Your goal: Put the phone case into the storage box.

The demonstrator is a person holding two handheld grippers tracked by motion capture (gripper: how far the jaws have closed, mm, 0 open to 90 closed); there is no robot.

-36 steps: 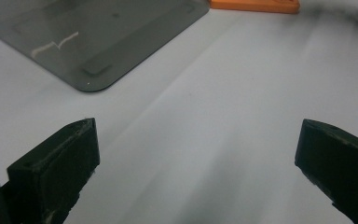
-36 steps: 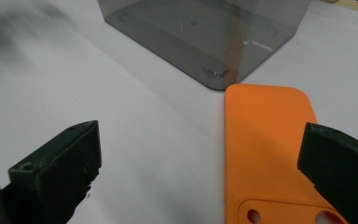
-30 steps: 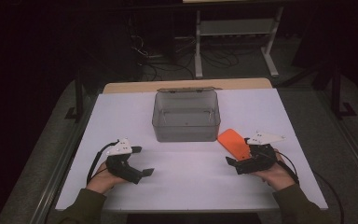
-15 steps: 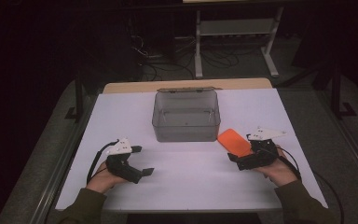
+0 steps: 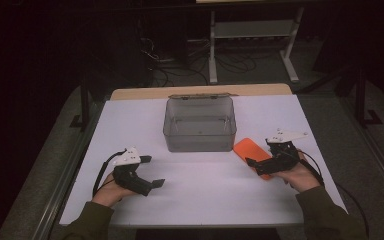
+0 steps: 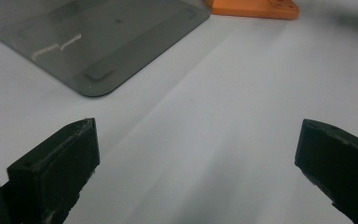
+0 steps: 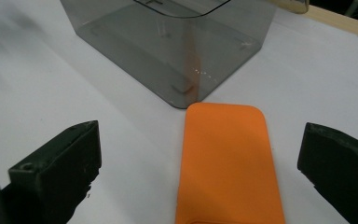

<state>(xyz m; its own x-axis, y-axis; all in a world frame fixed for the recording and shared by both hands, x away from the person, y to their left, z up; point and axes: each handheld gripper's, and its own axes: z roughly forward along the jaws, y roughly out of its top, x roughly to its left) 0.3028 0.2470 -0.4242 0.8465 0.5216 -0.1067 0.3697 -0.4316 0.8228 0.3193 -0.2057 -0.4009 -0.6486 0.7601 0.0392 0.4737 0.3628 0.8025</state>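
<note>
**Orange case lying between spread jaws**

You are holding your right hand-held gripper (image 5: pixel 258 165) low over the white tabletop (image 5: pixel 200 195), its jaws spread wide with the orange phone case (image 7: pixel 228 163) lying flat between them, untouched. The case is resting just right of the clear grey plastic box (image 5: pixel 200 125), near its front right corner. Your left hand-held gripper (image 5: pixel 151 172) is sitting at the near left, jaws spread and gripping nothing, well apart from the box.

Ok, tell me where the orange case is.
In the high view the orange case lies flat on the table's right side, beside the grey bin, between the right gripper's open jaws.
</note>
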